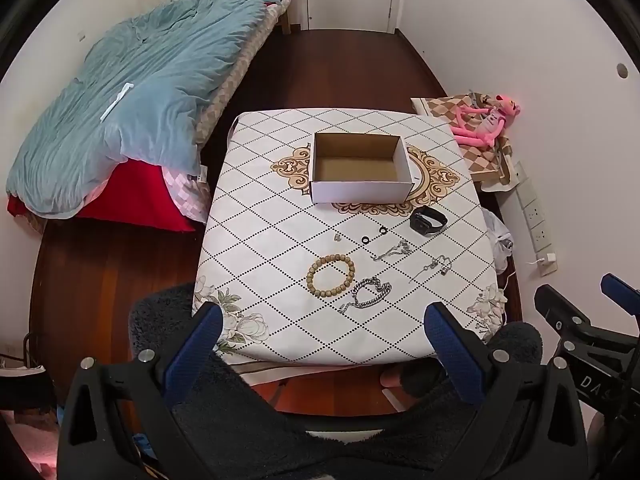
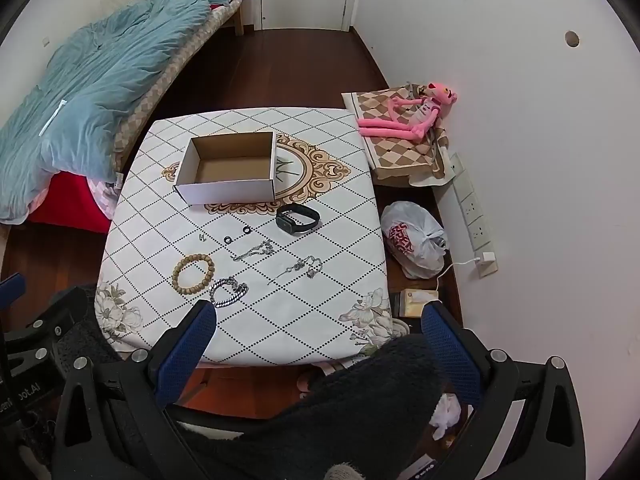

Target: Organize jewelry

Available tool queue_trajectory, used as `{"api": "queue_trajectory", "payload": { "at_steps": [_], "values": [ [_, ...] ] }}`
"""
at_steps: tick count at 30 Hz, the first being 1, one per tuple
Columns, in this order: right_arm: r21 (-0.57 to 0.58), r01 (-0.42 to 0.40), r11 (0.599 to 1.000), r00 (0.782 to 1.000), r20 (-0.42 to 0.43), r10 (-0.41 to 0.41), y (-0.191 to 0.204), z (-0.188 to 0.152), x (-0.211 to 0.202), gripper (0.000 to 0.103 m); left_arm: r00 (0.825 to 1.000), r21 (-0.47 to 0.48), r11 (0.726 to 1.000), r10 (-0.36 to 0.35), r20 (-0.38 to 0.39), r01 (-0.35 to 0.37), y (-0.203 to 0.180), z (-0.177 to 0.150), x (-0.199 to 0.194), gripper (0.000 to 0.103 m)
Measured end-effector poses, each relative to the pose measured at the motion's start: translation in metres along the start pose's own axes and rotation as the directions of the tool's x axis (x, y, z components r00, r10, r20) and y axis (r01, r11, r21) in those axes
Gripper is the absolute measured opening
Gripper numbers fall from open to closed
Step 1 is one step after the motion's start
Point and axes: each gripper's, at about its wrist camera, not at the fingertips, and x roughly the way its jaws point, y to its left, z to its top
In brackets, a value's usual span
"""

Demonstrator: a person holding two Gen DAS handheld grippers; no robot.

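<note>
Jewelry: I see beads (image 1: 331,275), steel bracelet (image 1: 370,294), two chains (image 1: 394,251), rings (image 1: 374,235) and watch (image 1: 428,220), all on the table (image 1: 280,220) in front of the box (image 1: 360,168).
Box: open, nothing inside.
Left gripper (image 1: 326,330): spread wide, holding nothing, hanging off the box-far edge.
Right gripper (image 2: 320,328): wide too, nothing held.
Risk: I judge the thin chains may slip or tangle when pinched; rings could roll.

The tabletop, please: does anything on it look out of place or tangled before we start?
Nothing is damaged or spilled. The open white cardboard box holds nothing, and every piece lies loose in front of it. The two thin silver chains lie bunched in kinks, unlike the neat wooden bead bracelet.
</note>
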Motion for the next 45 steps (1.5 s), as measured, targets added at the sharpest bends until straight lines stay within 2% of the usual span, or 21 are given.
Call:
{"api": "queue_trajectory", "payload": {
  "at_steps": [45],
  "values": [
    [0.009,0.004,1.000,1.000,0.028,-0.005,-0.011,0.005,-0.013,0.103,0.999,0.012,1.000,-0.010,0.032,0.010,-0.008,0.007,-0.010,0.103]
  ]
}}
